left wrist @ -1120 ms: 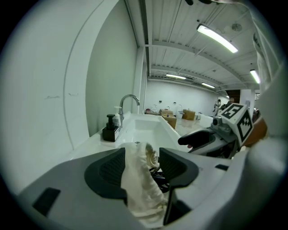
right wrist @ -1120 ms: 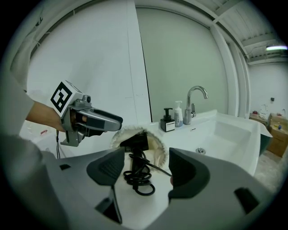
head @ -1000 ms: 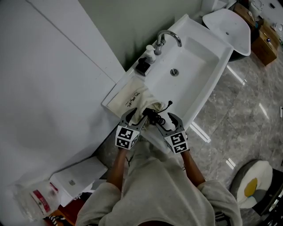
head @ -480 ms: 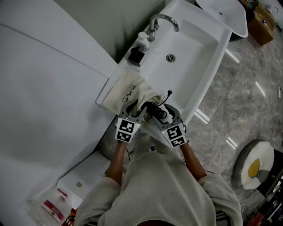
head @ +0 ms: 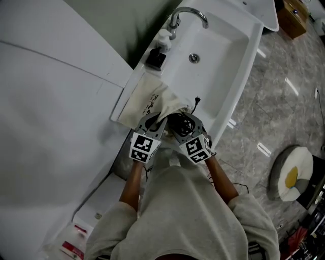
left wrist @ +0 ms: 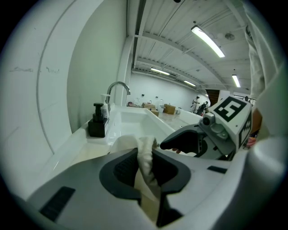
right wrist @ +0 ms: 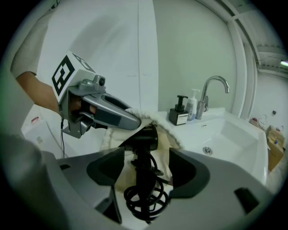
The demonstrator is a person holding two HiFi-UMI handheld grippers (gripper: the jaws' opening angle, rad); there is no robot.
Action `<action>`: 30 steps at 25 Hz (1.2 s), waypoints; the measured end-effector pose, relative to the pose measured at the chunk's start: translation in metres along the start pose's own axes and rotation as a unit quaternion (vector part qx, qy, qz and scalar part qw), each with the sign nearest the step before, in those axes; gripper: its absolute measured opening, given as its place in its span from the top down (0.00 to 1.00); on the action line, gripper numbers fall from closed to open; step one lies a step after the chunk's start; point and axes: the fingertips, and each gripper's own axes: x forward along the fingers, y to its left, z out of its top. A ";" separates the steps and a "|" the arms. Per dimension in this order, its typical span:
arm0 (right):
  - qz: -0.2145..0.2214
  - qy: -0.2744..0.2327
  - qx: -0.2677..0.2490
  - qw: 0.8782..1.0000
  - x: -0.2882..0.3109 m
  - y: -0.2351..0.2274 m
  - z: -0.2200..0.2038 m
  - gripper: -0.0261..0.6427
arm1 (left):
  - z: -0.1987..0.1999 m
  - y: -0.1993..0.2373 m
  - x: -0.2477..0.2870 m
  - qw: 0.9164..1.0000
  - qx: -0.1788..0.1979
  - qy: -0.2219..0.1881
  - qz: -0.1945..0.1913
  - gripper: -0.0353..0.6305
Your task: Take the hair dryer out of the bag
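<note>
A cream cloth bag (head: 147,101) lies on the white counter left of the basin. The black hair dryer (head: 179,122) pokes out of its mouth, with its coiled cord (right wrist: 144,200) at the near end. My left gripper (head: 152,124) is at the bag's near rim. Its jaws are closing, and a fold of bag cloth (left wrist: 145,150) is pinched between the pads. My right gripper (right wrist: 146,157) is open, one jaw on either side of the dryer's handle (right wrist: 143,173) without touching it. The left gripper's tip (right wrist: 130,120) rests just beside the dryer's head.
The white basin (head: 213,51) with its chrome faucet (head: 190,12) lies beyond the bag. A black soap dispenser (head: 156,57) and a pale bottle (head: 163,36) stand by the faucet. A white wall runs on the left and marble floor on the right.
Both grippers have moved in toward the bag's mouth. The left jaws have gone from wide open to pinching the bag's rim. The right gripper now straddles the dryer's handle.
</note>
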 end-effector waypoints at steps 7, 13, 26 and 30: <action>0.021 0.056 -0.036 0.998 0.035 0.008 -0.002 0.51 | 0.003 0.001 -0.007 1.000 -0.006 -0.008 -0.026 0.87; 0.037 0.100 -0.057 0.993 0.061 0.013 -0.007 0.51 | 0.002 0.003 -0.010 0.999 -0.009 -0.013 -0.030 0.87; 0.041 0.200 -0.075 0.976 0.086 0.009 -0.030 0.50 | 0.005 0.004 -0.012 0.999 -0.031 -0.031 -0.032 0.87; 0.030 0.224 -0.100 0.969 0.093 0.005 -0.039 0.52 | 0.004 0.005 -0.014 0.998 -0.039 -0.034 -0.030 0.88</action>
